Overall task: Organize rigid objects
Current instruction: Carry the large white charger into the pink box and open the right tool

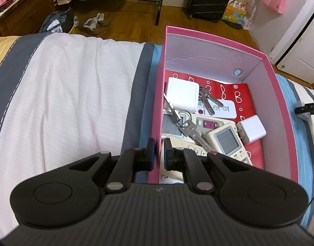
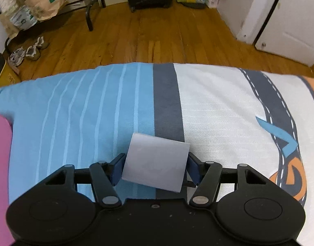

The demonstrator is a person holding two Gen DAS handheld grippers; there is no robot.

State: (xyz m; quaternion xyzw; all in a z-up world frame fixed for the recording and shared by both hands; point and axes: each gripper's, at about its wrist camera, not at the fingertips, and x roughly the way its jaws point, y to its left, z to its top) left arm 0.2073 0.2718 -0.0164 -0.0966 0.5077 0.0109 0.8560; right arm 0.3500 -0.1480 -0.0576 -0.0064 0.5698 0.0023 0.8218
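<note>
Left gripper [image 1: 158, 151] sits at the near-left corner of the pink box [image 1: 278, 110], its two fingers pinching the box's left wall [image 1: 155, 123] between them, one finger [image 1: 150, 153] outside over the bedcover, the other inside above the contents. The box stands on the bed's striped cover [image 1: 75, 94], open-topped, pale inside, with a small round metal disc [image 1: 237, 72] on its far inner wall. Contents, lying on a red printed sheet [image 1: 236, 94]: a large white cube charger [image 1: 182, 94] at the far left; a bunch of keys [image 1: 207, 100] touching it and lying across a flat white remote [image 1: 218, 110]; a second key on a ring [image 1: 194, 135] lying over several beige remotes [image 1: 226, 141], one with a grey screen; a smaller white plug adapter [image 1: 252, 129] at the right, prongs facing left. Right gripper [image 2: 155, 170] is over the bedcover [image 2: 95, 112], well to the right of the box, whose pink edge [image 2: 0, 174] shows only at the left border of that view. A white cube-shaped block [image 2: 157, 162] sits between its blue pads [image 2: 118, 168], tilted slightly; the pads stand at both side faces, and the left one looks in contact, but whether both press firmly cannot be told. The block lies over the boundary of the blue and dark grey stripes. Wooden floor [image 2: 157, 37], shoes [image 2: 30, 51] and paper bags [image 2: 44, 2] lie beyond the bed.
</note>
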